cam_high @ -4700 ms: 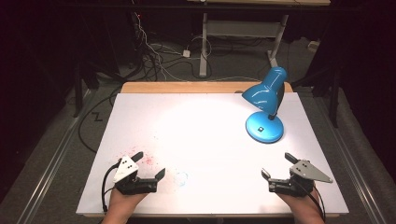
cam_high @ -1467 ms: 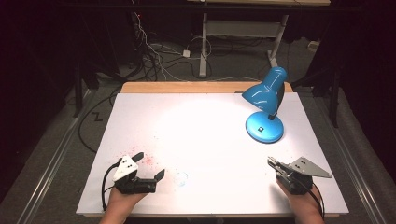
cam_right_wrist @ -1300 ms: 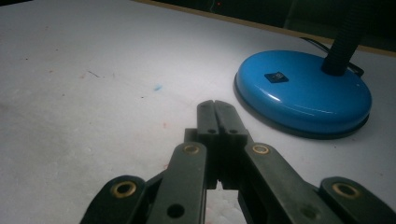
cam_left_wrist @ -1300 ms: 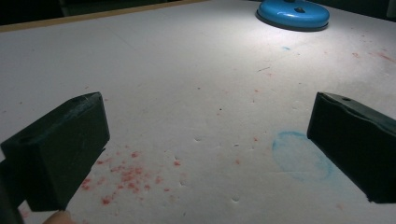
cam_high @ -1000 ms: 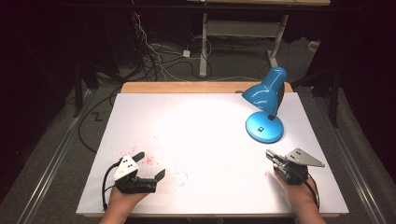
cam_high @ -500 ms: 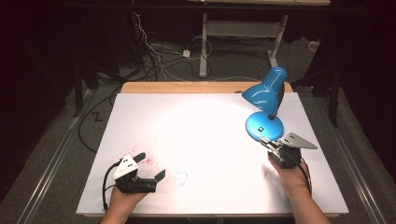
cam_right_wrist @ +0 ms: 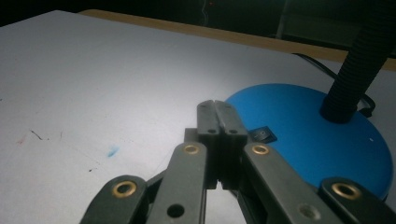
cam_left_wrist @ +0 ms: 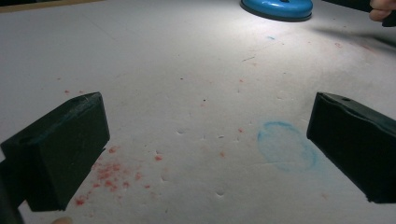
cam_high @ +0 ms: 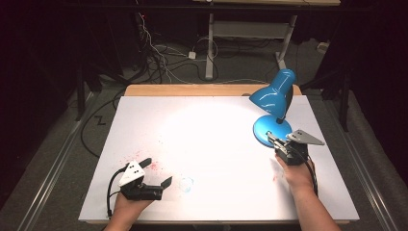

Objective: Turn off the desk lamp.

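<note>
The lamp (cam_high: 274, 103) stands near the table's far right corner; its base switch (cam_right_wrist: 263, 134) probably wants a gentle, centred press from the right gripper (cam_right_wrist: 217, 105), jaws together.

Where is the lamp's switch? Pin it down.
In the right gripper view, the switch sits on the blue lamp base, beside the shut right gripper's tips, near-left of the black neck.

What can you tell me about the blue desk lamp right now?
The blue desk lamp stands upright at the table's far right, lit, its glossy shade tilted down toward the centre. A black ribbed neck rises from the round blue base, which carries a small black switch. The shut right gripper points at the base's near edge, beside the switch.
</note>
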The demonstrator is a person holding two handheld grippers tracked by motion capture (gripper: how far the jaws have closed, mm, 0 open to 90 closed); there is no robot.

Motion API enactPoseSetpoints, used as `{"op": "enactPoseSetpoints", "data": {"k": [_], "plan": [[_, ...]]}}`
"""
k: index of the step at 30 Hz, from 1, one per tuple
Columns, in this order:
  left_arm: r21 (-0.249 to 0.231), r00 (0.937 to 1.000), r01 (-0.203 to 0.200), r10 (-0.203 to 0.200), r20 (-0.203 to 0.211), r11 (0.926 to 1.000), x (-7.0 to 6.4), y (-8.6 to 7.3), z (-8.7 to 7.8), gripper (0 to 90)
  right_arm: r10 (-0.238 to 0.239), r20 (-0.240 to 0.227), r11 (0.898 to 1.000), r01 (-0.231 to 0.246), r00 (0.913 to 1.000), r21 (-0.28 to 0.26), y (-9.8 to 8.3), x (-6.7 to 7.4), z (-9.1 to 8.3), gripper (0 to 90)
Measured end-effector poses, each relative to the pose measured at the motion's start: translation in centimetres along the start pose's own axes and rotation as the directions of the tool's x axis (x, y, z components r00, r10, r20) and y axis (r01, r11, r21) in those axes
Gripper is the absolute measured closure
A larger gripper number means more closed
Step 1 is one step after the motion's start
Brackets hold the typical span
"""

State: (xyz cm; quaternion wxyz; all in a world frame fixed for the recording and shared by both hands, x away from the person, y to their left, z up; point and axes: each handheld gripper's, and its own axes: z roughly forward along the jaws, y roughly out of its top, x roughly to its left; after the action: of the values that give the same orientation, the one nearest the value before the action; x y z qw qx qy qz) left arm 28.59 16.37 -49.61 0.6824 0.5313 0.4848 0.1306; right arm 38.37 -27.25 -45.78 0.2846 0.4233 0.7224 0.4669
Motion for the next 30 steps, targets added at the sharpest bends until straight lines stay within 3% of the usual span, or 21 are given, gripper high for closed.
{"op": "enactPoseSetpoints", "data": {"k": [19, 30], "plan": [[0.002, 0.9999, 0.009, -0.009, 0.008, 1.0000, 0.0, 0.0, -0.1, 0.0, 0.019, 0.042, 1.000, -0.020, 0.9990, 0.025, 0.2, -1.9, 1.9, 90.0], [0.004, 0.9999, 0.005, -0.005, 0.009, 1.0000, 0.0, 0.0, 0.0, 0.0, 0.015, 0.048, 1.000, -0.016, 0.9987, 0.025, 1.7, -2.2, 2.4, 90.0]]}}
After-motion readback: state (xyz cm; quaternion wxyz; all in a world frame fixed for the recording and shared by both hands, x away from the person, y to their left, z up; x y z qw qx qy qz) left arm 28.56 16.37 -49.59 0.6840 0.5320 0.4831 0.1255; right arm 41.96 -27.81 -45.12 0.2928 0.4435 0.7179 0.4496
